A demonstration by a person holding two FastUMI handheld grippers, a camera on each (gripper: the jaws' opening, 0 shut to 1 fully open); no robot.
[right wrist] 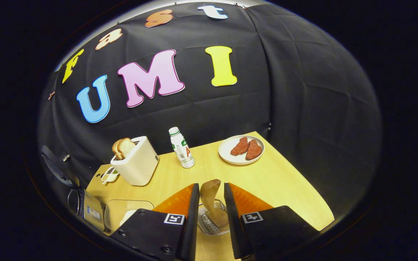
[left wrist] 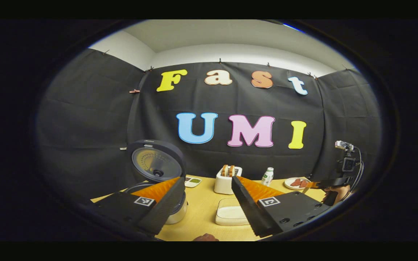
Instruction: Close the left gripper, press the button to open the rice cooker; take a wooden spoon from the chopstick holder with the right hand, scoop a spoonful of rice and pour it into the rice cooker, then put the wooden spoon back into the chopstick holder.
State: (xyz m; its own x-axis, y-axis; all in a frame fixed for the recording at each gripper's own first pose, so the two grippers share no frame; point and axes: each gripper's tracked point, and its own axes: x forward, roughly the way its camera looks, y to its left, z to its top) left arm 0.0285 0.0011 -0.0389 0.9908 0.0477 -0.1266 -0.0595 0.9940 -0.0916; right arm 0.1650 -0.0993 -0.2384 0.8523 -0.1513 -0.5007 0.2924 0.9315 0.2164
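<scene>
The rice cooker (left wrist: 156, 163) stands at the table's left with its lid raised; it also sits at the left edge of the right gripper view (right wrist: 82, 206). My left gripper (left wrist: 207, 204) hovers open and holds nothing, its left finger in front of the cooker. A shallow box of rice (left wrist: 229, 214) lies between its fingers, farther off, and appears again in the right gripper view (right wrist: 125, 214). The wooden spoon (right wrist: 210, 194) stands in the clear chopstick holder (right wrist: 209, 225). My right gripper (right wrist: 210, 199) is shut on the spoon. The right gripper (left wrist: 334, 181) and its hand sit far right.
A white toaster (right wrist: 136, 163) with bread, a small bottle (right wrist: 181, 148) and a plate of red meat slices (right wrist: 241, 149) stand along the back of the wooden table (right wrist: 285, 188). A small dish (right wrist: 109, 175) sits behind the cooker. A hand (left wrist: 205, 237) shows at the table's front edge.
</scene>
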